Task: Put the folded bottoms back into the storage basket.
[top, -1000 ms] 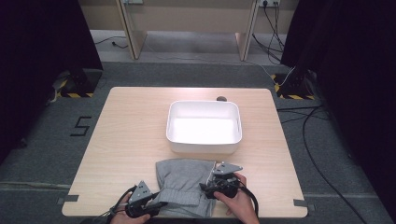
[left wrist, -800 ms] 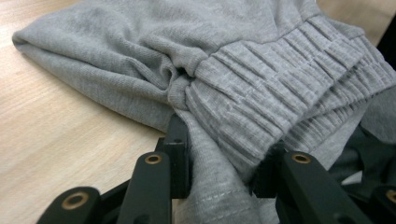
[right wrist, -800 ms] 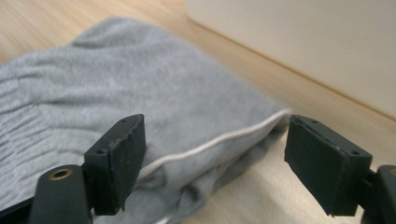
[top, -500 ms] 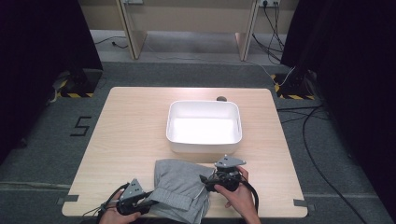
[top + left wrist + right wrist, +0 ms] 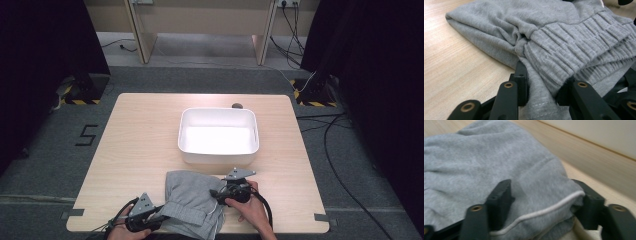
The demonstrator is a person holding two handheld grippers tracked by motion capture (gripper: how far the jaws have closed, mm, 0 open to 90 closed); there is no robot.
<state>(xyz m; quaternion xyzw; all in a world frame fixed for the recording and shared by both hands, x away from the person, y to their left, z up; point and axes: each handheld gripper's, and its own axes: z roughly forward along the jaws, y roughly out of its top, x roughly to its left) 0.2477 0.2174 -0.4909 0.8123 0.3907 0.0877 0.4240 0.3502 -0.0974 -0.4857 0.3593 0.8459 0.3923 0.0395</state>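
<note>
A folded grey garment point(image 5: 192, 207) lies at the near edge of the wooden table point(image 5: 140, 145), just in front of the white tub point(image 5: 218, 136), which stands near the middle of the table; the person's hands come in from the bottom of the high view, one at each side of the cloth. The left gripper point(image 5: 159, 218) lies low at the garment's left edge; in the left gripper view its jaws pinch a bunched fold of the ribbed waistband point(image 5: 574, 47), the cloth gathered tight between the two black pads. The right gripper point(image 5: 216, 192) sits at the garment's right edge, the right hand point(image 5: 247, 210) behind it; in the right gripper view its jaws stand astride a hump of grey cloth with a white drawstring point(image 5: 544, 211) running across it; they have just been closing, with the fabric between them, and the right pad touches the cloth's edge; whether they press on it I cannot tell. A small dark object point(image 5: 237, 105) lies on the table just behind the tub.
</note>
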